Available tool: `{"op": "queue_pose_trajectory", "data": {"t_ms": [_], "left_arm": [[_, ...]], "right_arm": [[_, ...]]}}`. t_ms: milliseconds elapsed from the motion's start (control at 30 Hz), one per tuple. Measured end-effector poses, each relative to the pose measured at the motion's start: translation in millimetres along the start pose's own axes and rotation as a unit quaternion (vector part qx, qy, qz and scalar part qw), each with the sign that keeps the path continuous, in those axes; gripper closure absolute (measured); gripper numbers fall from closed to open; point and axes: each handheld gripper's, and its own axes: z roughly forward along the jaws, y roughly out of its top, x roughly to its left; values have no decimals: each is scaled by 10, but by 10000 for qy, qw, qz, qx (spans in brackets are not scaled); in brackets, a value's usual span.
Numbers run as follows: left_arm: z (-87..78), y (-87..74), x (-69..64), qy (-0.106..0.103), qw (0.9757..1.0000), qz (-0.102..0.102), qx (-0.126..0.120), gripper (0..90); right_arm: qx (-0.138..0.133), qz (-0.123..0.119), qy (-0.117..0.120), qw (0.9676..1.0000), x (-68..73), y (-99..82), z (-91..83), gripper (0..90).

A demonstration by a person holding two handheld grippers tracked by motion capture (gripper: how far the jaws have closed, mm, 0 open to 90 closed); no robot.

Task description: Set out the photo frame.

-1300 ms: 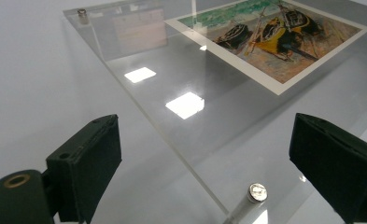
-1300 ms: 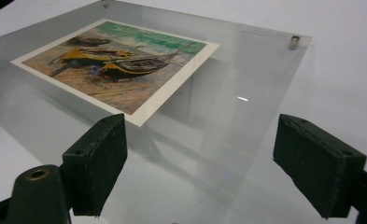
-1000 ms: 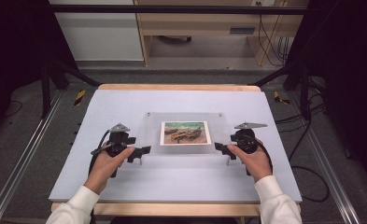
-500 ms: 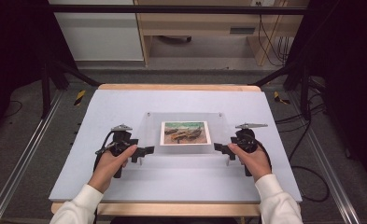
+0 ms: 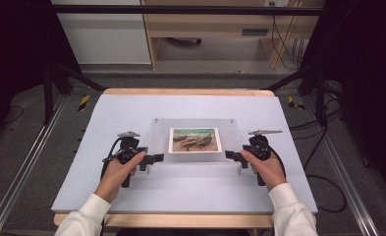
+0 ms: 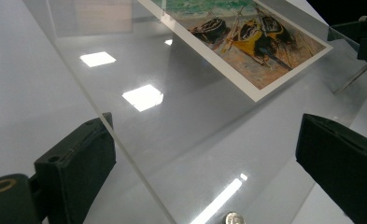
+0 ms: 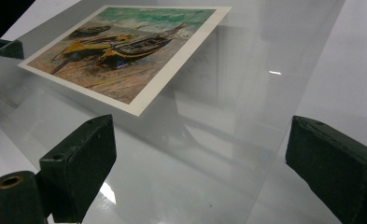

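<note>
High view: a clear, flat acrylic sheet (image 5: 195, 140) lies mid-way on the pale grey surface (image 5: 131, 108), with a small white-bordered print of beached boats (image 5: 194, 140) at its middle. The left hand-held gripper (image 5: 157, 158) sits at the sheet's left edge and the right hand-held gripper (image 5: 230, 155) at its right edge, each pointed inward.

Left gripper view: the two black jaws stand wide, having just been opening. The sheet's near edge runs between them, but neither pad presses on it, so this hand-held gripper is released. The print (image 6: 242, 39) lies farther along the sheet.

Right gripper view: the same picture here, jaws spread after just opening, the sheet's edge between them and untouched. The print (image 7: 125, 51) lies ahead to the left.

By my reading, the sheet has been set down and let go. The next move likely calls for drawing both hand-held grippers straight back off the edges without nudging the sheet or print.
</note>
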Motion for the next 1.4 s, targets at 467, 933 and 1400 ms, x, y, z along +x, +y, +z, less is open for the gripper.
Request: {"op": "queue_pose_trajectory", "data": {"t_ms": [467, 933, 1400], "left_arm": [[6, 7, 5, -10, 10000, 0, 19, 45], [-1, 21, -12, 90, 9999, 4, 73, 56], [-41, 6, -71, 257, 9992, 303, -85, 86]], "right_arm": [[-114, 250, 73, 9996, -36, -32, 6, 130], [-154, 229, 64, 9996, -21, -41, 8, 145], [-403, -79, -92, 9991, 58, -106, -79, 174]]}}
